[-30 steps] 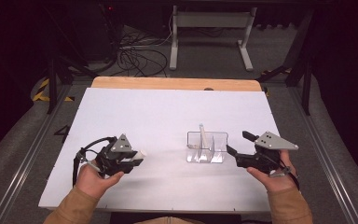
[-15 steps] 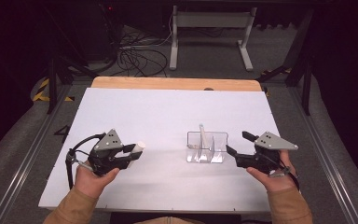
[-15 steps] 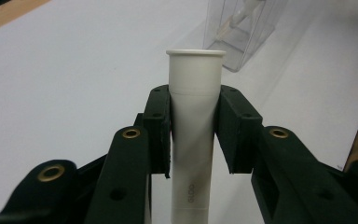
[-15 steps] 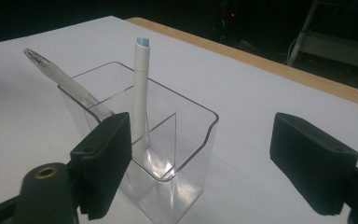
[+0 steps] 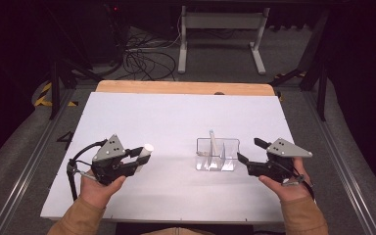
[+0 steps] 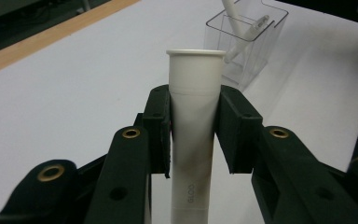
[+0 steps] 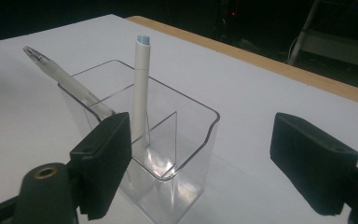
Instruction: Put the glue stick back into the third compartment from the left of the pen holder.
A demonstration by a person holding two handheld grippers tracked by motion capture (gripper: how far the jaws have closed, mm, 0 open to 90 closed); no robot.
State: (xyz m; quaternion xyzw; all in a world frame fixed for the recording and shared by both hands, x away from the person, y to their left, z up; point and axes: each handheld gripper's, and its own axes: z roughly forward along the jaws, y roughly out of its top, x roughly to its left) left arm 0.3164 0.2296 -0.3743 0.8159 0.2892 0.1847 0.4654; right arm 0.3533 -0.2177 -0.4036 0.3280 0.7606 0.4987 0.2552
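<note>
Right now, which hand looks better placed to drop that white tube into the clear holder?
Left, probably. The left gripper is already clamped on the white tube, its tip toward the clear holder. The right gripper waits open beside the holder, holding nothing.

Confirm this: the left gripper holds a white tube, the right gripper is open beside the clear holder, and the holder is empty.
Not quite: the clear holder is not empty. The right gripper view shows two white pens standing in it. The rest stands: the left gripper clamps the white tube, and the right gripper is open beside the holder.
</note>
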